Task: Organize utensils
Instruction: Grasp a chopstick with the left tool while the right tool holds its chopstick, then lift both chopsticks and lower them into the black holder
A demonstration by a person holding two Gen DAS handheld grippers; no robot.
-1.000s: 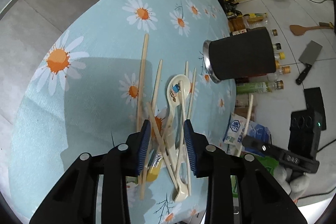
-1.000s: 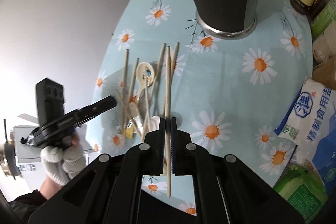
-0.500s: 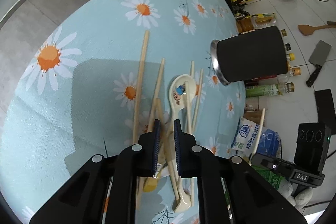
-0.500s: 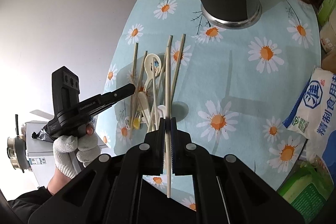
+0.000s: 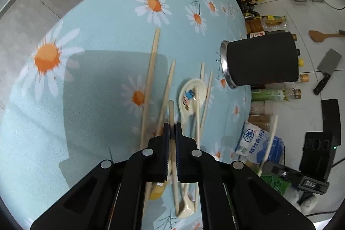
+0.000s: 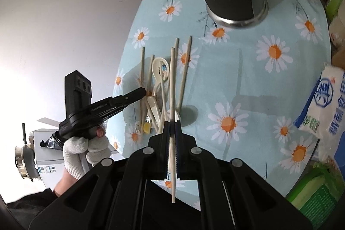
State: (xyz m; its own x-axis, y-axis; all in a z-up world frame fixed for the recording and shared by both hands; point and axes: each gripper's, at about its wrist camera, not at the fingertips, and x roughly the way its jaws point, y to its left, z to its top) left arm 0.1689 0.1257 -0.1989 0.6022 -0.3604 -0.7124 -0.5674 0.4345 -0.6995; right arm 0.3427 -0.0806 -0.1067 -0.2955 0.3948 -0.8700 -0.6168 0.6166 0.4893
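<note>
The left gripper [image 5: 171, 133] and right gripper [image 6: 171, 128] each pinch one chopstick [image 5: 171, 113], but the spoon [image 5: 192, 93] and other sticks still lie outside the black holder [image 5: 262, 61].

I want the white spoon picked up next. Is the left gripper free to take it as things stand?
Probably not yet. The left gripper is shut on a chopstick, and two more chopsticks lie across the white spoon. It would have to drop its chopstick first.
</note>
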